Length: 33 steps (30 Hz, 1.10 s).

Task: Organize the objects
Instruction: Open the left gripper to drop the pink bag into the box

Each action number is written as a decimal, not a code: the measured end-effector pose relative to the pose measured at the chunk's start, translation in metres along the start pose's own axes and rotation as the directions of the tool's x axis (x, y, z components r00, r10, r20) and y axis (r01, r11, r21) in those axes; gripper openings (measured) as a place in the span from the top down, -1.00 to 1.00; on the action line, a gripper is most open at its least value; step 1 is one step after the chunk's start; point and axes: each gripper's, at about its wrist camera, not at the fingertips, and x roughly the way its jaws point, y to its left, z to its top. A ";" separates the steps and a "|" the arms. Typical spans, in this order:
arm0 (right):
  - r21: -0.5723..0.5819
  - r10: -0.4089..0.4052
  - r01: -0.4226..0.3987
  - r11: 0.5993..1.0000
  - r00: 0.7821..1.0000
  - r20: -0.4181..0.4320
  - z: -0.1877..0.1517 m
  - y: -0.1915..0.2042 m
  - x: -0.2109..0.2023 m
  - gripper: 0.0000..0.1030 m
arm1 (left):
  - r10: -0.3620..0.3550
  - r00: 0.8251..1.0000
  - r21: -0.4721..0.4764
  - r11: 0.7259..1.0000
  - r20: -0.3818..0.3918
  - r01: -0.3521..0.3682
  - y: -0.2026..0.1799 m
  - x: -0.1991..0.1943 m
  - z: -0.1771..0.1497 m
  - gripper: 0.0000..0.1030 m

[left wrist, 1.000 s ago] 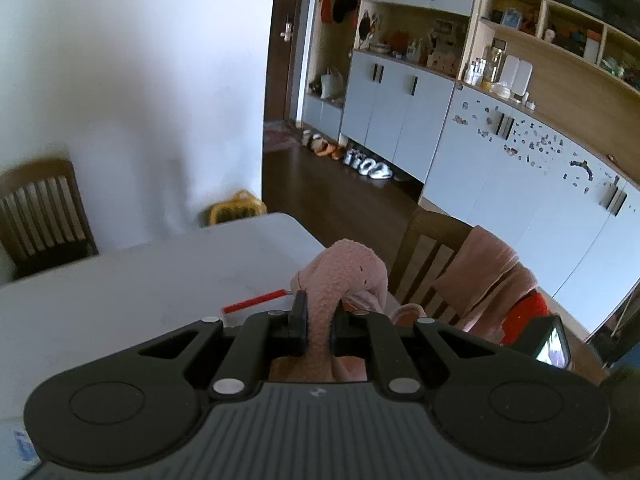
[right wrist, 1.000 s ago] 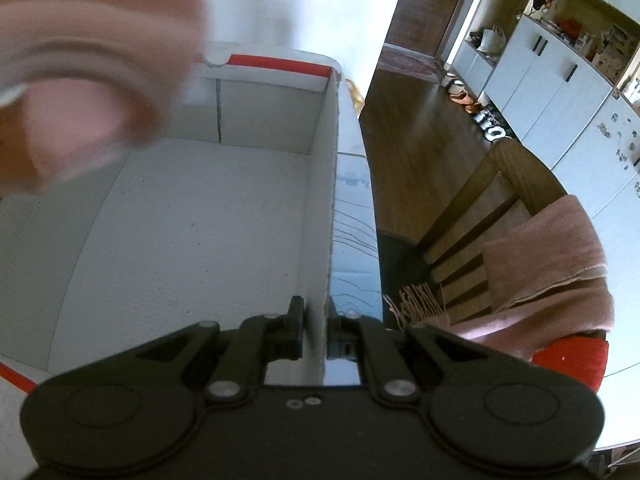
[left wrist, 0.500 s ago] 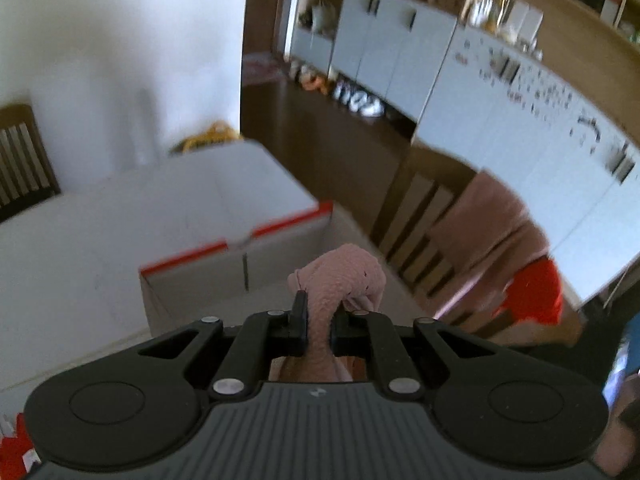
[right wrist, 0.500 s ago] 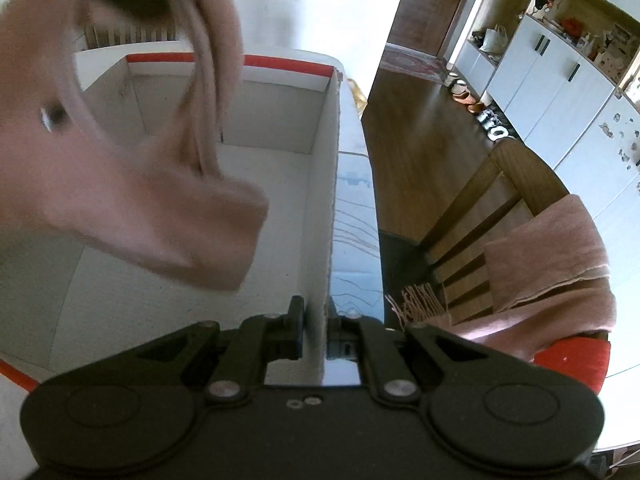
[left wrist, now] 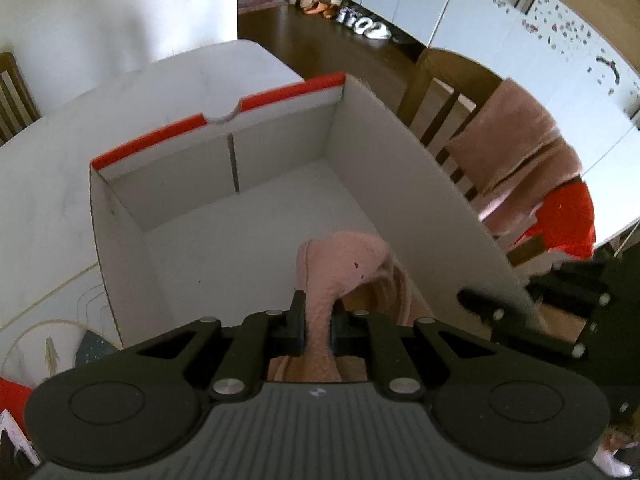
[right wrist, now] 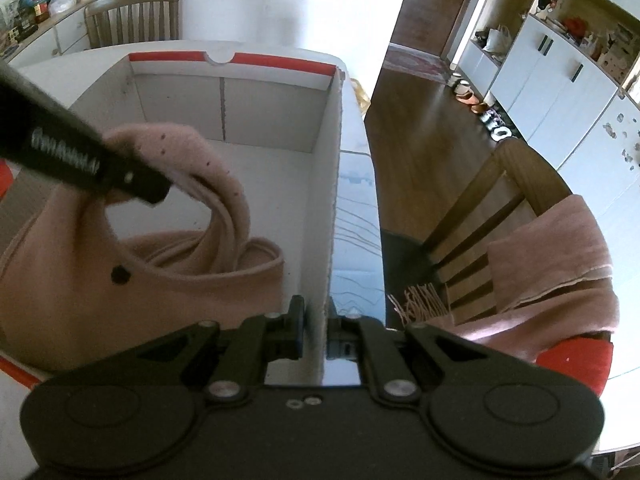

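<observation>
My left gripper (left wrist: 318, 312) is shut on a pink knitted garment (left wrist: 344, 264) and holds it inside an open white cardboard box with a red rim (left wrist: 180, 184). In the right wrist view the garment (right wrist: 172, 248) hangs folded from the left gripper's finger (right wrist: 132, 176), its lower part lying on the box floor. My right gripper (right wrist: 316, 316) is shut on the box's right wall (right wrist: 334, 184), near its front corner. The right gripper also shows at the right of the left wrist view (left wrist: 496, 304).
The box stands on a white table (left wrist: 48, 160). A wooden chair (right wrist: 500, 216) draped with a pink scarf (right wrist: 560, 264) stands right of the table over dark wooden floor. Another chair (right wrist: 132, 16) stands at the far side. White cabinets line the right wall.
My left gripper has tilted down and lowered the pink garment into the box, where its lower part now rests on the floor. My right gripper has stayed clamped on the box wall.
</observation>
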 end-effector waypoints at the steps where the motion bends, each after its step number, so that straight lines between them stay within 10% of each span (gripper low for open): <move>1: 0.001 0.000 0.000 1.000 1.000 0.000 0.000 0.000 0.000 0.88 | 0.004 1.000 0.006 1.000 0.000 -0.004 0.000 0.000 -0.003 0.80; 6: -0.003 0.003 -0.003 1.000 1.000 0.002 -0.001 0.000 0.001 0.88 | 0.000 1.000 -0.004 1.000 -0.010 0.000 0.002 0.000 -0.010 0.55; 10: -0.009 0.002 -0.002 1.000 1.000 -0.001 0.000 0.001 0.000 0.88 | 0.006 1.000 -0.011 1.000 0.016 -0.006 0.003 -0.010 -0.018 -0.45; 33: -0.012 -0.020 0.020 1.000 0.999 -0.038 0.007 0.006 0.001 0.85 | 0.059 0.961 -0.033 0.998 0.271 -0.052 0.038 -0.151 -0.107 -0.46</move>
